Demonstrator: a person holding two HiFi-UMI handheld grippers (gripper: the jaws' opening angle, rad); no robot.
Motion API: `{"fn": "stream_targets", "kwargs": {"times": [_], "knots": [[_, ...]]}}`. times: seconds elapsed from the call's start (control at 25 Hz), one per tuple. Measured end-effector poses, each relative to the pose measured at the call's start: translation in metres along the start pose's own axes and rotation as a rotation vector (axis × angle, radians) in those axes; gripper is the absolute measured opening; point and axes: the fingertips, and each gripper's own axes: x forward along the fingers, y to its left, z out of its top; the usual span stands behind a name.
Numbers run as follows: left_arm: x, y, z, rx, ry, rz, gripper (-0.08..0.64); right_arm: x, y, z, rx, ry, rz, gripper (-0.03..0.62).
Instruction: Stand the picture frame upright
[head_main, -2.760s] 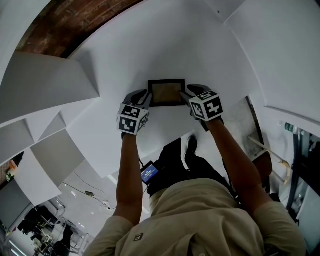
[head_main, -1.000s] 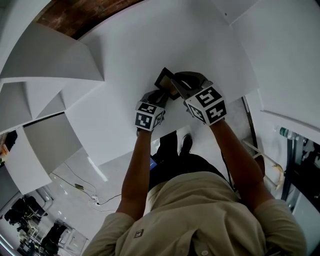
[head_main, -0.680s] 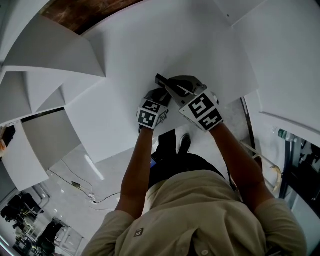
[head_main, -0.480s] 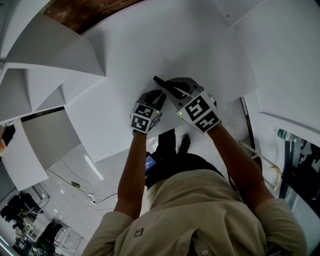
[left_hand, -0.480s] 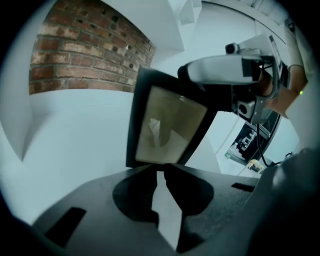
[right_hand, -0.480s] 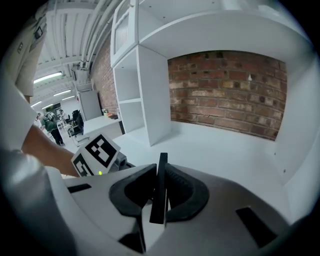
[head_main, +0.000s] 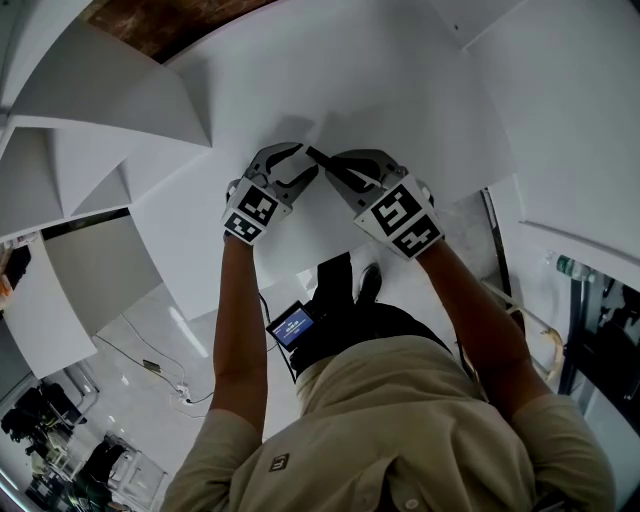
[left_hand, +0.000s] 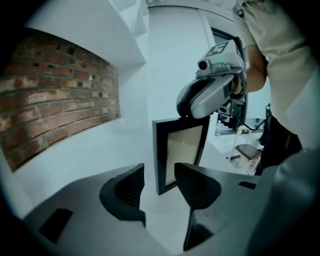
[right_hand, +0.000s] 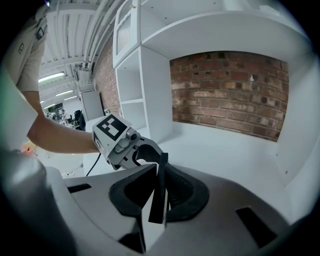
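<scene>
The right hand-held gripper (right_hand: 159, 197) is closed narrow on the upper edge of the black rectangular picture frame (left_hand: 180, 150), which stands upright on the white table (left_hand: 100, 155). The left hand-held gripper (left_hand: 159, 176) has just been opening its jaws. They now stand wide, and the frame, just in front of the gap, touches neither pad.

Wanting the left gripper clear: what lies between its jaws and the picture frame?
Bare white shelf only, per the left gripper view. The left gripper's jaws have just been opening, empty; the picture frame stands upright just beyond.
</scene>
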Motion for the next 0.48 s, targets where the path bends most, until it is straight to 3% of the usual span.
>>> {"fn": "stream_targets", "kwargs": {"times": [0.2,0.48], "knots": [[0.009,-0.014,0.011,0.087,-0.021,-0.113,0.181,0.002,-0.003,0.0,-0.01,0.003,0.019,0.051],[0.009,-0.008,0.013,0.101,-0.029,-0.055,0.152,0.0,-0.002,-0.001,-0.037,-0.002,0.041,0.051]]}}
